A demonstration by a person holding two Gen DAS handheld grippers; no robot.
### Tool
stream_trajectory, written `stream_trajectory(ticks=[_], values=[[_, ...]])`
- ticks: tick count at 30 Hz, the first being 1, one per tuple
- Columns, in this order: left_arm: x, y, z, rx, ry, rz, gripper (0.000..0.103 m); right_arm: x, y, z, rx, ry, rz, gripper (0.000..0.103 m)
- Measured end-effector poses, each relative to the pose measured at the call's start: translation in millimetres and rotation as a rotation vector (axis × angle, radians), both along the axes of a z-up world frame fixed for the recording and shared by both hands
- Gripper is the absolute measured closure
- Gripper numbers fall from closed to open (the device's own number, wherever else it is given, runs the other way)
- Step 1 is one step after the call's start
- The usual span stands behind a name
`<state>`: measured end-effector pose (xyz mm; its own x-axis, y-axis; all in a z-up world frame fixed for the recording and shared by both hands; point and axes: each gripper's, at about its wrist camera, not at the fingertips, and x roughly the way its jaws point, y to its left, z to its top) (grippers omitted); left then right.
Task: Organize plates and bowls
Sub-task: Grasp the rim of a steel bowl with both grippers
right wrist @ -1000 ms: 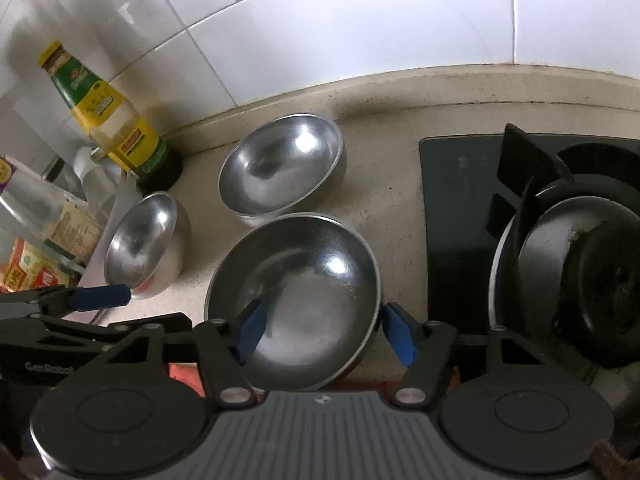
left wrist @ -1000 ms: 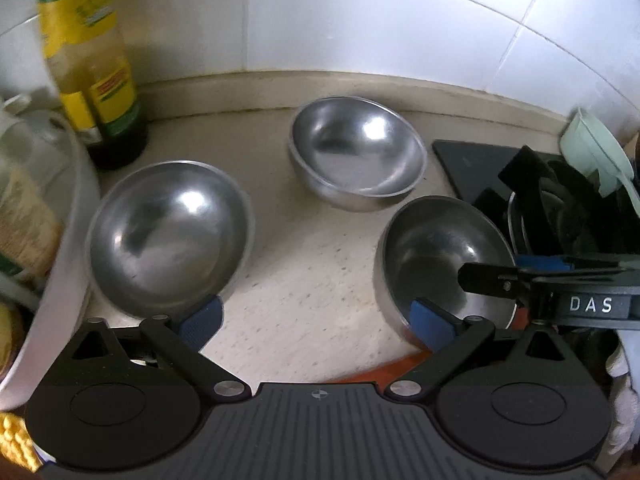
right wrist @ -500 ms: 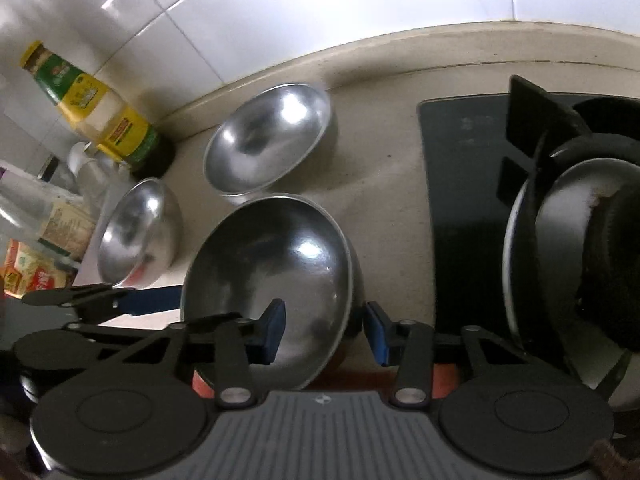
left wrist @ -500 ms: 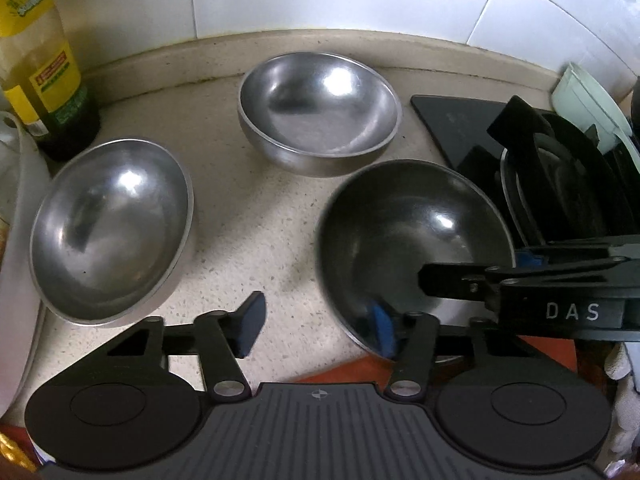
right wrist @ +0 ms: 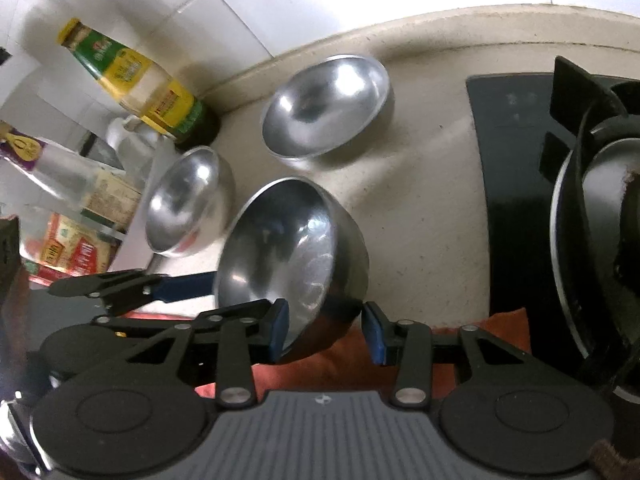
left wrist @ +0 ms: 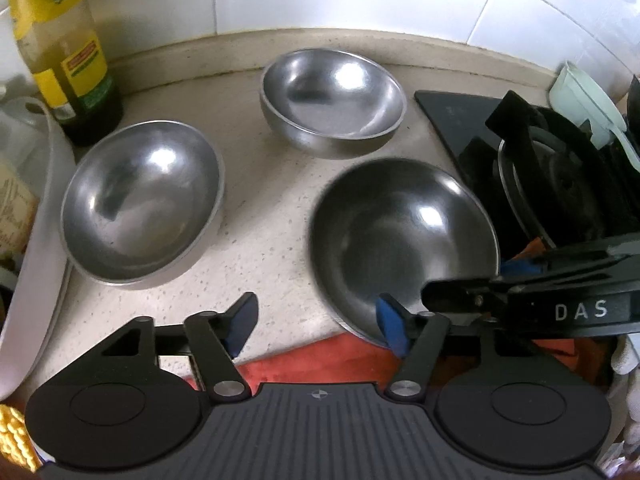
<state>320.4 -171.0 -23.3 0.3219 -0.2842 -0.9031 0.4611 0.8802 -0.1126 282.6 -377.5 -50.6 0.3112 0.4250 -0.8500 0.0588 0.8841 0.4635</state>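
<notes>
My right gripper (right wrist: 326,326) straddles the near rim of the nearest steel bowl (right wrist: 288,252), one pad inside and one outside with a gap showing, so I cannot tell if it truly grips; the bowl sits tilted at the near counter (right wrist: 424,208) edge. My left gripper (left wrist: 316,322) is wide apart and empty, just left of that bowl. Two more steel bowls rest apart: the left bowl (left wrist: 140,200) near the oil bottle (left wrist: 60,48), and the far bowl (left wrist: 332,96) by the wall beside the stove (left wrist: 560,168).
</notes>
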Motion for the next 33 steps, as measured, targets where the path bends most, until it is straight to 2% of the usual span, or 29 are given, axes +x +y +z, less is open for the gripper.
stream_trajectory(ticks=[2, 4, 13, 15, 17, 18, 22, 24, 28, 33], values=[[-1, 9, 5, -0.014, -0.016, 0.016, 0.02, -1, -2, -3, -0.003, 0.034, -0.001, 0.064], [0, 17, 10, -0.018, -0.03, 0.037, 0.018, -5, -3, 0, -0.013, 0.036, 0.005, 0.063], [1, 62, 21, -0.04, -0.027, 0.166, 0.017, -11, -12, 42, -0.137, -0.063, 0.043, 0.059], [1, 67, 23, -0.077, -0.01, 0.174, 0.017, -8, -7, 48, -0.16, -0.082, 0.066, 0.059], [1, 68, 20, -0.132, 0.045, 0.158, 0.017, -5, -3, 51, -0.166, -0.093, 0.085, 0.059], [1, 65, 17, -0.134, 0.061, 0.155, 0.017, -3, -1, 52, -0.167, -0.099, 0.092, 0.059], [-5, 62, 21, -0.069, 0.0, 0.178, 0.015, 10, 11, 60, -0.167, -0.142, 0.123, 0.059], [-5, 67, 27, -0.061, -0.032, 0.208, 0.015, 19, 22, 64, -0.177, -0.169, 0.165, 0.059], [-3, 84, 34, -0.071, -0.073, 0.316, 0.014, 45, 49, 67, -0.182, -0.213, 0.247, 0.059], [5, 96, 28, -0.041, -0.094, 0.458, 0.014, 78, 88, 63, -0.187, -0.281, 0.36, 0.059]])
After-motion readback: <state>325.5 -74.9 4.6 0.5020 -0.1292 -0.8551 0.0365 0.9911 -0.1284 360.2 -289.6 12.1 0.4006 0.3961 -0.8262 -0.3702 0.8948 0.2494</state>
